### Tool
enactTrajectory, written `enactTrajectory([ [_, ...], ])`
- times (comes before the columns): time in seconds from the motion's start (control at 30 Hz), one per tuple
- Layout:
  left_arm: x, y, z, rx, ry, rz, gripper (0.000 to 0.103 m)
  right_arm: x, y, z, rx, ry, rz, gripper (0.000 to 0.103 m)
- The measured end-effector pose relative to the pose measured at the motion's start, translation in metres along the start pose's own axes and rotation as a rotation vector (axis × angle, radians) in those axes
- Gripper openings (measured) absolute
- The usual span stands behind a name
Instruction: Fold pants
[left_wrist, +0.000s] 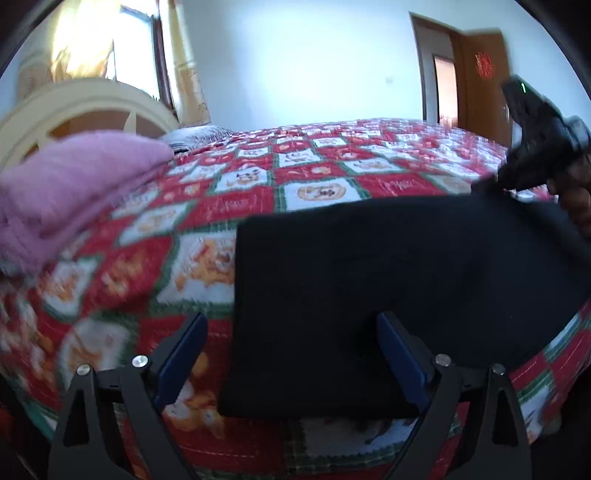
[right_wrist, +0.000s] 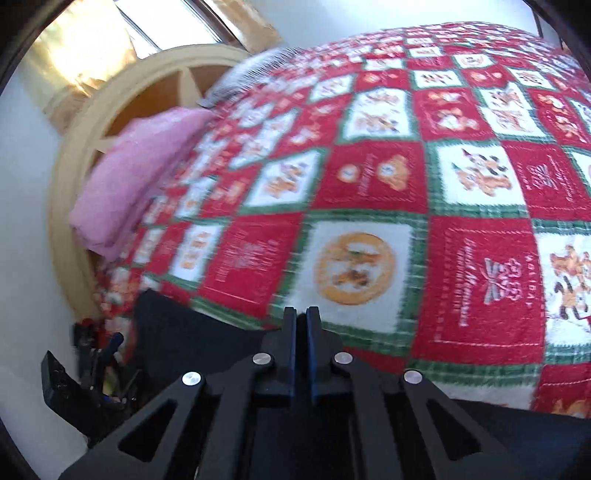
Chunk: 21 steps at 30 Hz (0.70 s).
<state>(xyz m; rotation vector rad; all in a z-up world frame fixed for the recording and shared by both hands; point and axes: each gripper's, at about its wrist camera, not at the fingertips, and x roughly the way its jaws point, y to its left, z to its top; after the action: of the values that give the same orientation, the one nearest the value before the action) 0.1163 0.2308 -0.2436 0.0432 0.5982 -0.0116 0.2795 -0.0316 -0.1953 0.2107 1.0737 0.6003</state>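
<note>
Black pants (left_wrist: 369, 277) lie folded flat on a red, white and green patchwork quilt (left_wrist: 314, 170). My left gripper (left_wrist: 291, 319) is open wide at their near left corner; its blue-padded fingers (left_wrist: 184, 350) straddle that corner without pressing on it. At the pants' far right edge my right gripper (left_wrist: 487, 184) is held by a hand (left_wrist: 576, 206), and the cloth rises to its tip. In the right wrist view the right gripper (right_wrist: 301, 314) has its jaws together on the pants' edge (right_wrist: 177, 321), with the tips just past the cloth over the quilt (right_wrist: 480, 277).
A folded pink blanket (left_wrist: 74, 184) (right_wrist: 140, 173) lies at the bed's left by a cream headboard (left_wrist: 92, 99). A grey pillow (left_wrist: 199, 134) sits behind it. A window with a yellow curtain (left_wrist: 184, 74) and a brown door (left_wrist: 480, 74) line the far wall.
</note>
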Motion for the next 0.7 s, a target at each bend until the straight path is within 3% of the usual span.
enactTrajectory([
  [0.07, 0.0, 0.014, -0.003, -0.088, 0.018, -0.053, 0.096, -0.003, 0.002, -0.003, -0.03, -0.013, -0.004, 0.005],
  [0.13, -0.005, 0.017, -0.004, -0.091, 0.009, -0.041, 0.096, -0.011, 0.004, -0.006, -0.034, -0.031, 0.001, 0.009],
  [0.17, -0.008, 0.017, -0.004, -0.086, 0.002, -0.026, 0.096, -0.018, 0.006, -0.009, -0.038, -0.039, -0.012, 0.024],
  [0.2, -0.011, 0.019, -0.004, -0.09, -0.003, -0.02, 0.096, -0.024, 0.007, -0.013, -0.049, -0.048, -0.012, 0.049],
  [0.23, -0.013, 0.02, -0.003, -0.099, -0.007, -0.015, 0.096, -0.032, 0.01, -0.019, -0.068, -0.056, 0.002, 0.057],
  [0.3, -0.018, 0.02, -0.001, -0.116, -0.021, -0.011, 0.095, -0.045, 0.012, -0.036, -0.107, -0.06, 0.015, 0.06],
  [0.4, -0.025, 0.007, 0.007, -0.101, -0.04, -0.027, 0.095, -0.049, -0.001, -0.06, -0.127, -0.005, -0.075, 0.06],
  [0.47, -0.032, -0.006, 0.016, -0.069, -0.063, -0.048, 0.095, -0.062, -0.015, -0.07, -0.111, -0.014, -0.078, 0.06],
  [0.63, -0.047, -0.048, 0.036, 0.02, -0.092, -0.124, 0.095, -0.147, -0.075, -0.09, -0.02, -0.122, -0.126, 0.06],
  [0.7, -0.049, -0.063, 0.041, 0.039, -0.092, -0.162, 0.095, -0.199, -0.108, -0.097, 0.028, -0.184, -0.196, 0.06],
])
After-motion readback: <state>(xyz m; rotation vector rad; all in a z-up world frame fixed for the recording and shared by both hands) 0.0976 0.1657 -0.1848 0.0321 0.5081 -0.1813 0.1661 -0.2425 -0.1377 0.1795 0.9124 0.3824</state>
